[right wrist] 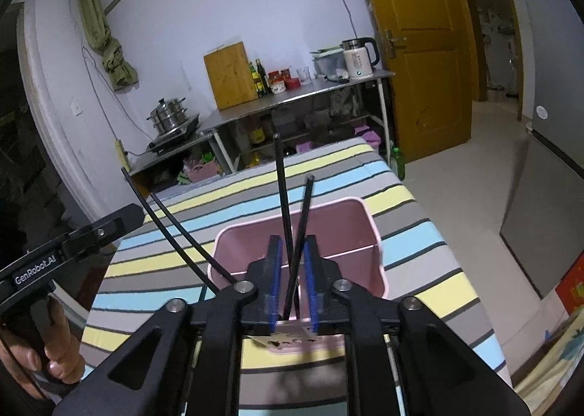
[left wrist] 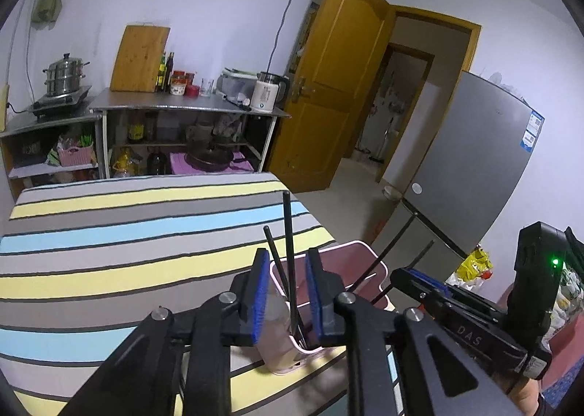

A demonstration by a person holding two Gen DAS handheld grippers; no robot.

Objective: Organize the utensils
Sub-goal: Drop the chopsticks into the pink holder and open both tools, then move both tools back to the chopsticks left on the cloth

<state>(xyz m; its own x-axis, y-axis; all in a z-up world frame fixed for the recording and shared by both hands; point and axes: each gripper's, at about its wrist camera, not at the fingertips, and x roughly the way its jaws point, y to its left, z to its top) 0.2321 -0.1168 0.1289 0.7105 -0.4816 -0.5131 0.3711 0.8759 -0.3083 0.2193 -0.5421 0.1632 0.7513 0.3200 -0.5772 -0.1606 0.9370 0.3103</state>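
A pink utensil holder (left wrist: 288,339) (right wrist: 339,229) stands on the striped tablecloth (left wrist: 109,262) (right wrist: 419,233). In the left wrist view, two black chopsticks (left wrist: 288,251) stand up between the blue pads of my left gripper (left wrist: 288,292); the jaws are apart and do not clamp them, their tips inside the holder. In the right wrist view, my right gripper (right wrist: 292,277) has its jaws narrowly apart around two more black chopsticks (right wrist: 294,233), whose tips reach down into the holder. The other pair (right wrist: 182,233) leans left there.
A steel counter (left wrist: 182,107) with a kettle (left wrist: 268,91), cutting board (left wrist: 140,58) and steamer pot (left wrist: 65,74) stands beyond the table. An open yellow door (left wrist: 339,80) and a grey fridge (left wrist: 474,167) are at the right.
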